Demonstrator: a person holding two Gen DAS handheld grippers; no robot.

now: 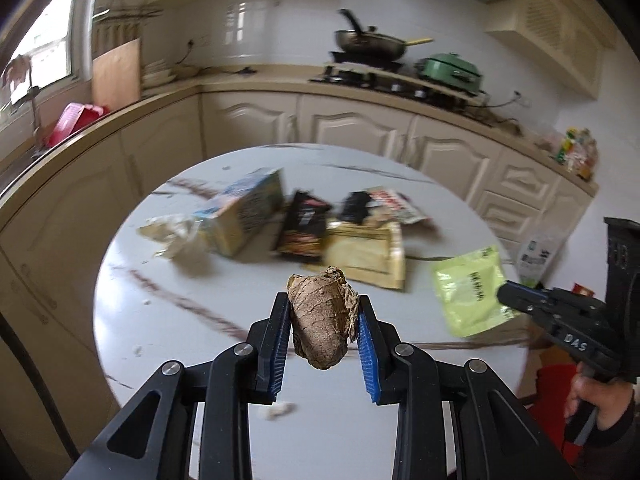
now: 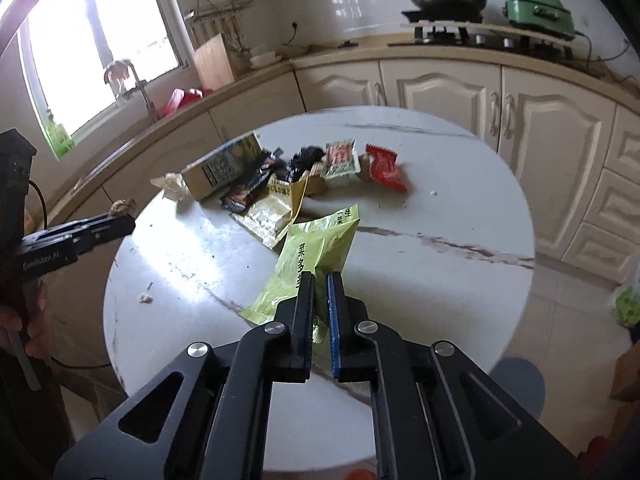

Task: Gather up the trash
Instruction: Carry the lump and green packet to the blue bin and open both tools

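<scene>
1. Left gripper is clenched on a brown crumpled wad, held above the round table.
2. Right gripper is clamped on a green packet, lifted off the table.
3. More wrappers lie heaped beyond both grippers.

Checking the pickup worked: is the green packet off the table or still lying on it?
Off the table. The green packet hangs pinched in the shut right claw, and the left wrist view shows it held above the round table.
</scene>
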